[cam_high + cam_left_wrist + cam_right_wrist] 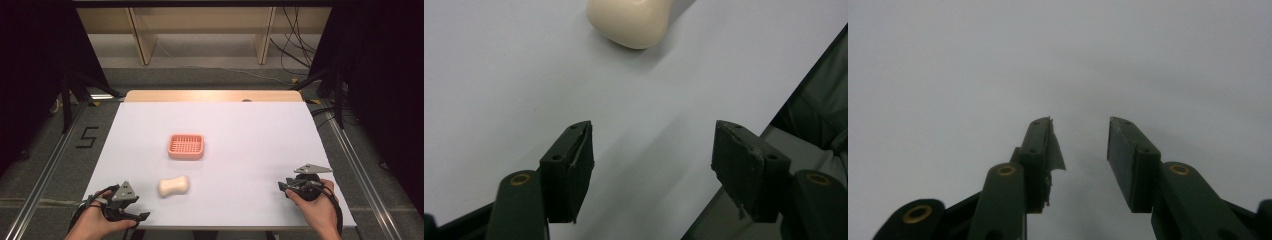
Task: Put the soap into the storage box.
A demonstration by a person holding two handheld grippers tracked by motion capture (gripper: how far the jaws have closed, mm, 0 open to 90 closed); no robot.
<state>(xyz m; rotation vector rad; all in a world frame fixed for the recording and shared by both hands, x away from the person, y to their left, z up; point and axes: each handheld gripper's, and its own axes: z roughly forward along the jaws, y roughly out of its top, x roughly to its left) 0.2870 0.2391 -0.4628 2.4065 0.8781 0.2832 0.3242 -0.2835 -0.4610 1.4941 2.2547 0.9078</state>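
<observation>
Left black two-jaw gripper (651, 150): jaws wide apart, empty, at the white table's (250, 130) near edge.
Cream waisted soap bar (631, 22): partly cut off, just ahead.
Right black two-jaw gripper (1080, 137): parted, empty.
Pink ribbed plastic soap dish (186, 146): beyond the bar.

The right gripper (1079, 145) points out over a plain white tabletop (948, 65), its two black jaws rising from the bottom edge with a clear gap between them and nothing held. The left jaw's pad looks frayed, a thin flap peeling off its inner face, though blur makes this uncertain.
</observation>
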